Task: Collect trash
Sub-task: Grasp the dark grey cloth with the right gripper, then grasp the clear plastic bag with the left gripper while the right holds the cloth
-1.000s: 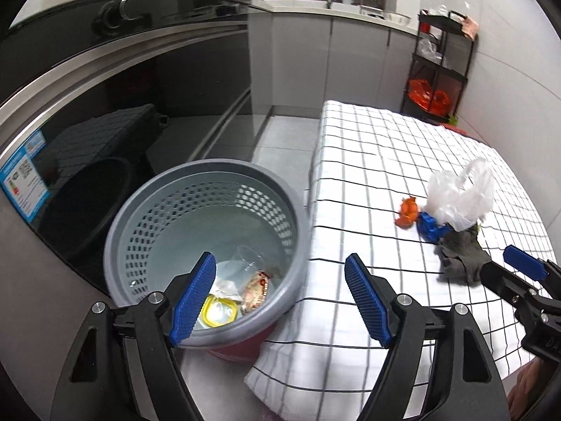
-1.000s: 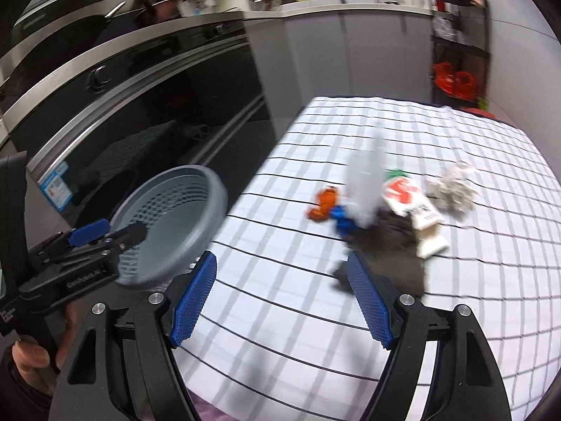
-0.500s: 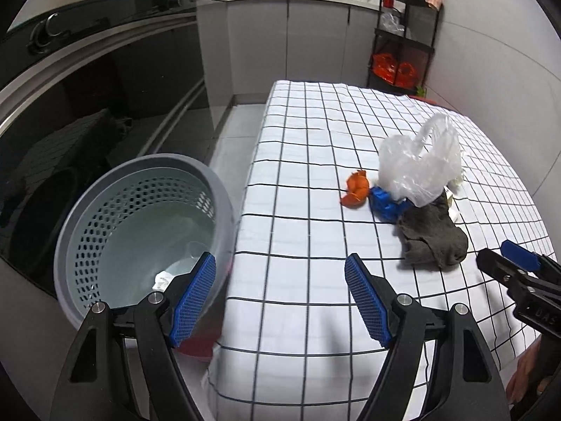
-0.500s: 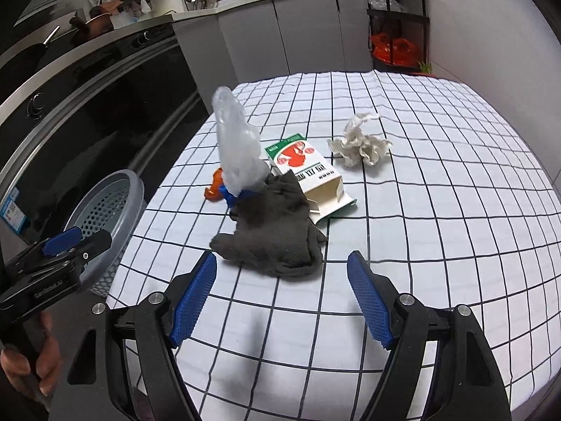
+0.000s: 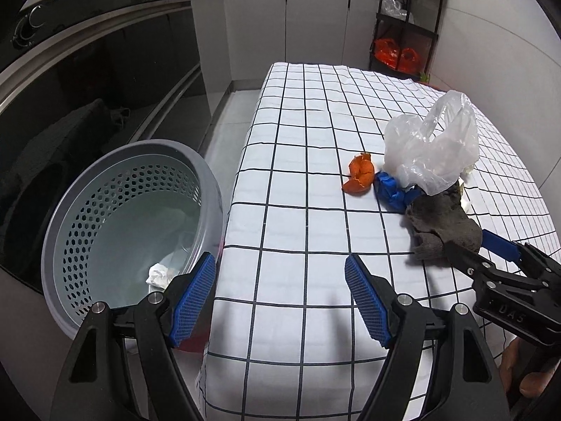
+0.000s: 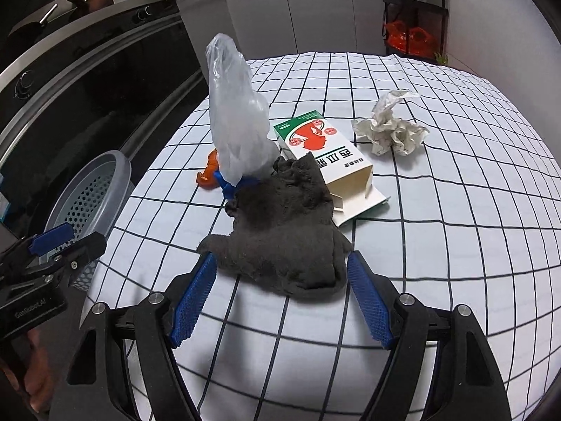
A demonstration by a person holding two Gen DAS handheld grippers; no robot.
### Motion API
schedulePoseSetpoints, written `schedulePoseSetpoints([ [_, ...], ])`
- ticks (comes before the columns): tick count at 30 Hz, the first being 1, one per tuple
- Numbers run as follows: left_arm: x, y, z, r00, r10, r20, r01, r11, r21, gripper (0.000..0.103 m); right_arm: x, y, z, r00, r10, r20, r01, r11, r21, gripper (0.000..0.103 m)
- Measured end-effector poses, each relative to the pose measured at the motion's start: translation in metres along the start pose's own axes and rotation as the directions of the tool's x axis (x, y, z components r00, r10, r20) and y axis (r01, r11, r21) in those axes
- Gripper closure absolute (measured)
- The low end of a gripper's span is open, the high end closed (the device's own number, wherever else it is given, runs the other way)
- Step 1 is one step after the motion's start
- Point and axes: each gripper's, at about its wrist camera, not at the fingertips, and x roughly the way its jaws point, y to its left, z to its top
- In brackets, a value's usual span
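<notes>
Right tool (image 6: 280, 294) has dropped in over the limp, fuzzy grey rag (image 6: 280, 231), jaws spread either side of its near edge, not yet pinching, so pickup looks imminent. Left tool (image 5: 278, 298), spread and empty, has swung from the perforated grey plastic bin (image 5: 122, 224) toward the checked table (image 5: 315, 140). Crinkly clear bag (image 6: 238, 119), glossy carton (image 6: 326, 151), crumpled paper (image 6: 389, 129) and orange peel (image 5: 359, 177) wait farther off.

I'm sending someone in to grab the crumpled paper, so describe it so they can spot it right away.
Start at the checked tablecloth and find the cluster of trash near its middle. Past the open red-and-green carton, on the side away from the grey basket, sits the crumpled paper. It lies alone, touching nothing, a pale wrinkled ball unlike the dark cloth or the clear plastic bag.
</notes>
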Motion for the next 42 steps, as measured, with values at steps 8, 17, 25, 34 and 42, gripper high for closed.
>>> schedulePoseSetpoints([
  [8, 0.006, -0.003, -0.001, 1.0, 0.002, -0.016, -0.002, 1.0, 0.005, 0.028, 0.014, 0.005, 0.004, 1.0, -0.022, -0.021, 0.021, 0.999, -0.027, 0.03],
  [17, 0.003, -0.006, -0.001, 1.0, 0.002, -0.015, -0.002, 1.0, 0.009, 0.028, 0.006, 0.004, -0.002, 1.0, 0.019, -0.01, -0.019, 1.0, -0.018, 0.049],
  [25, -0.005, -0.014, -0.001, 1.0, -0.008, 0.001, 0.008, 1.0, 0.022, 0.028, -0.016, -0.007, -0.01, 0.998, 0.047, 0.029, -0.047, 0.999, 0.01, 0.069],
  [34, -0.014, -0.027, 0.0, 0.999, -0.038, 0.027, 0.037, 0.999, 0.031, 0.027, -0.059, -0.035, -0.021, 0.994, 0.035, 0.108, -0.042, 0.997, 0.064, 0.07],
  [42, -0.019, -0.058, 0.013, 0.991, -0.093, 0.097, 0.087, 0.994, 0.068, 0.024, -0.08, -0.062, -0.018, 0.988, 0.0, 0.155, -0.019, 0.992, 0.122, 0.07],
])
